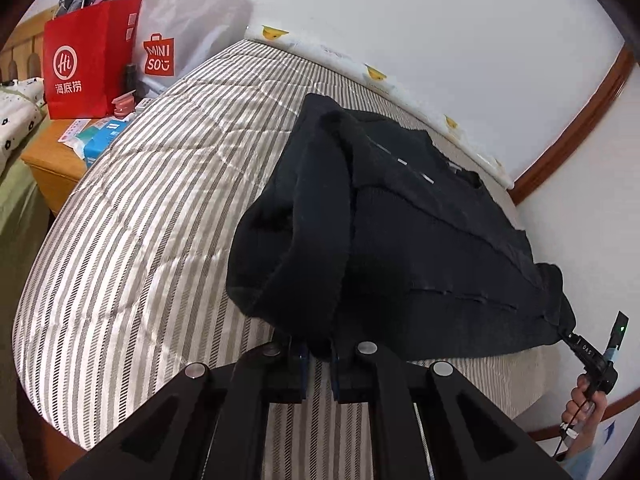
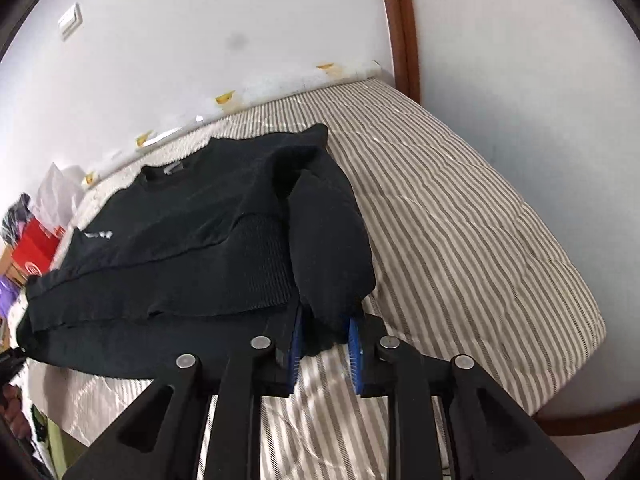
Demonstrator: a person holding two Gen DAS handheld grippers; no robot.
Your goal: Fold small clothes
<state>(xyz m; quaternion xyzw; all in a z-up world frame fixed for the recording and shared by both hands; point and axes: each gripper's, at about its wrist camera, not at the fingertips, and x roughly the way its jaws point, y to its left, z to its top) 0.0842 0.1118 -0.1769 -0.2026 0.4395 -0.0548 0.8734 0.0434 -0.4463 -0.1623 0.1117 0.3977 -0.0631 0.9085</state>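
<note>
A black sweater [image 1: 420, 220] [image 2: 180, 232] lies spread across the striped quilt [image 1: 140, 200], collar toward the wall. Its near hem is lifted off the bed between both grippers. My left gripper [image 1: 318, 354] is shut on the hem's left corner, where the folded-in sleeve [image 1: 304, 220] hangs down. My right gripper [image 2: 323, 344] holds the right corner and its sleeve [image 2: 328, 240] between the blue pads [image 2: 354, 344]. From the left wrist view that right gripper [image 1: 570, 334] is seen pinching the corner, with a person's hand [image 1: 580, 404] on its handle.
A red paper bag [image 1: 84, 64] and a white shopping bag [image 1: 176, 32] stand on a wooden nightstand [image 1: 52, 160] left of the bed, among small packets. A white wall runs behind the bed, and a brown wooden frame [image 2: 404, 32] borders its right end.
</note>
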